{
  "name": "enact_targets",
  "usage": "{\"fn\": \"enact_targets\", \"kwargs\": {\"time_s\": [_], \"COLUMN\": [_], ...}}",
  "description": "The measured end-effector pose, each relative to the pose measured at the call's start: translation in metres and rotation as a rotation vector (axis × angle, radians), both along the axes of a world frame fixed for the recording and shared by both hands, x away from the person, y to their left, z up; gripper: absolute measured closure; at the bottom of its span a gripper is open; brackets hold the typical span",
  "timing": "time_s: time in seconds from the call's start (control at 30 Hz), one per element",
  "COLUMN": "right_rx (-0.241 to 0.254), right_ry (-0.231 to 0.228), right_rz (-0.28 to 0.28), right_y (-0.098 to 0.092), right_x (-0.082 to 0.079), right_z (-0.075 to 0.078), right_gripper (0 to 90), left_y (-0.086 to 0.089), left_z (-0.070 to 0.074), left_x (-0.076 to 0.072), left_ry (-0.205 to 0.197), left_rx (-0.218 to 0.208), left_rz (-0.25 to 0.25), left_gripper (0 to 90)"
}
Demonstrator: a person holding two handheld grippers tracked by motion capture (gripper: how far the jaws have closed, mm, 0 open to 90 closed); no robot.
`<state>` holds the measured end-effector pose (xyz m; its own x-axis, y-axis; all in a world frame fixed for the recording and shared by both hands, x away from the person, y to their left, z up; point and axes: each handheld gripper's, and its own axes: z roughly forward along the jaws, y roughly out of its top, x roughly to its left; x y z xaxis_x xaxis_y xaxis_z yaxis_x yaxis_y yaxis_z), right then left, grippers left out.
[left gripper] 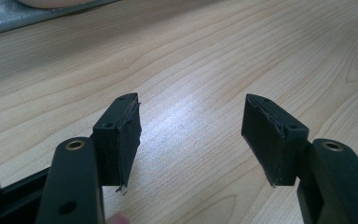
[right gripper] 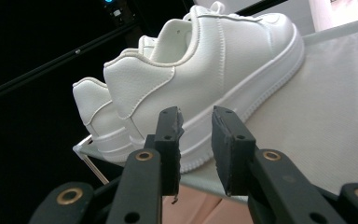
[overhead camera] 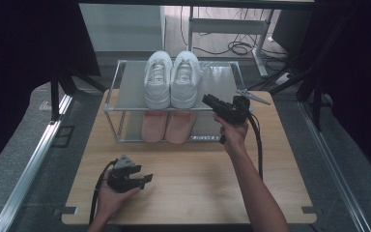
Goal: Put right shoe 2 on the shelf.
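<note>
The high view takes in the whole wooden bench point(overhead camera: 188, 193) with a two-level shoe rack point(overhead camera: 125, 87) at its far edge. Two white sneakers point(overhead camera: 171, 79) stand side by side on the rack's top shelf, and two pink shoes point(overhead camera: 166, 126) sit beneath them on the lower level.

The right gripper point(overhead camera: 207, 100) hovers at the near edge of the top shelf, just beside the right-hand sneaker. The right gripper view adds what the high view cannot: the sneakers' heels point(right gripper: 140, 88) seen close from behind, and the fingers point(right gripper: 170, 140) parted a little with nothing between them.

The left gripper point(overhead camera: 147, 178) rests low near the bench's near-left corner. The left gripper view shows its fingers point(left gripper: 121, 135) spread wide, released, over bare wood.
</note>
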<state>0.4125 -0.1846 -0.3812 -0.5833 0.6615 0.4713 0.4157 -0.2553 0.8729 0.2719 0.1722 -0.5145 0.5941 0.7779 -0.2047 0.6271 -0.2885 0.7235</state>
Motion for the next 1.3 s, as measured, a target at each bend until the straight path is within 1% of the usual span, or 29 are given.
{"fn": "enact_targets", "kwargs": {"time_s": [0.13,0.2,0.5,0.73,0.8,0.87,0.93,1.03,1.1,1.23,1.3], "right_rx": [-0.004,0.003,0.008,-0.026,-0.027,-0.029,-0.043,-0.048,-0.073,-0.09,-0.088], "right_ry": [-0.011,-0.011,-0.021,-0.037,-0.039,-0.038,-0.041,-0.028,-0.023,0.005,0.022], "right_rz": [-0.007,-0.011,-0.036,-0.06,-0.065,-0.068,-0.069,-0.073,-0.08,-0.083,-0.089], "right_y": [-0.011,-0.017,-0.042,-0.057,-0.061,-0.065,-0.069,-0.075,-0.08,-0.088,-0.093], "right_x": [-0.006,-0.01,-0.026,-0.044,-0.049,-0.054,-0.058,-0.065,-0.07,-0.077,-0.079], "right_z": [-0.003,-0.005,-0.018,-0.028,-0.033,-0.038,-0.044,-0.055,-0.065,-0.082,-0.089], "right_gripper": [70.4,70.1,67.4,65.6,65.5,65.1,64.4,63.7,63.3,63.1,63.1], "left_y": [0.0,-0.001,-0.003,-0.004,-0.005,-0.005,-0.005,-0.005,-0.006,-0.006,-0.006], "left_z": [-0.001,-0.001,-0.002,-0.003,-0.003,-0.004,-0.004,-0.004,-0.005,-0.005,-0.005], "left_x": [0.001,0.001,0.001,0.001,0.001,0.001,0.002,0.002,0.002,0.002,0.002], "left_ry": [0.003,0.004,0.007,0.007,0.008,0.008,0.011,0.013,0.013,0.013,0.015], "left_rx": [0.003,0.003,0.002,0.011,0.013,0.013,0.014,0.015,0.016,0.02,0.018], "left_rz": [0.0,0.0,0.0,-0.01,-0.011,-0.01,-0.008,-0.009,-0.01,-0.011,-0.008], "left_gripper": [38.3,38.3,38.3,38.3,38.3,38.3,38.3,38.3,38.3,38.3,38.3]}}
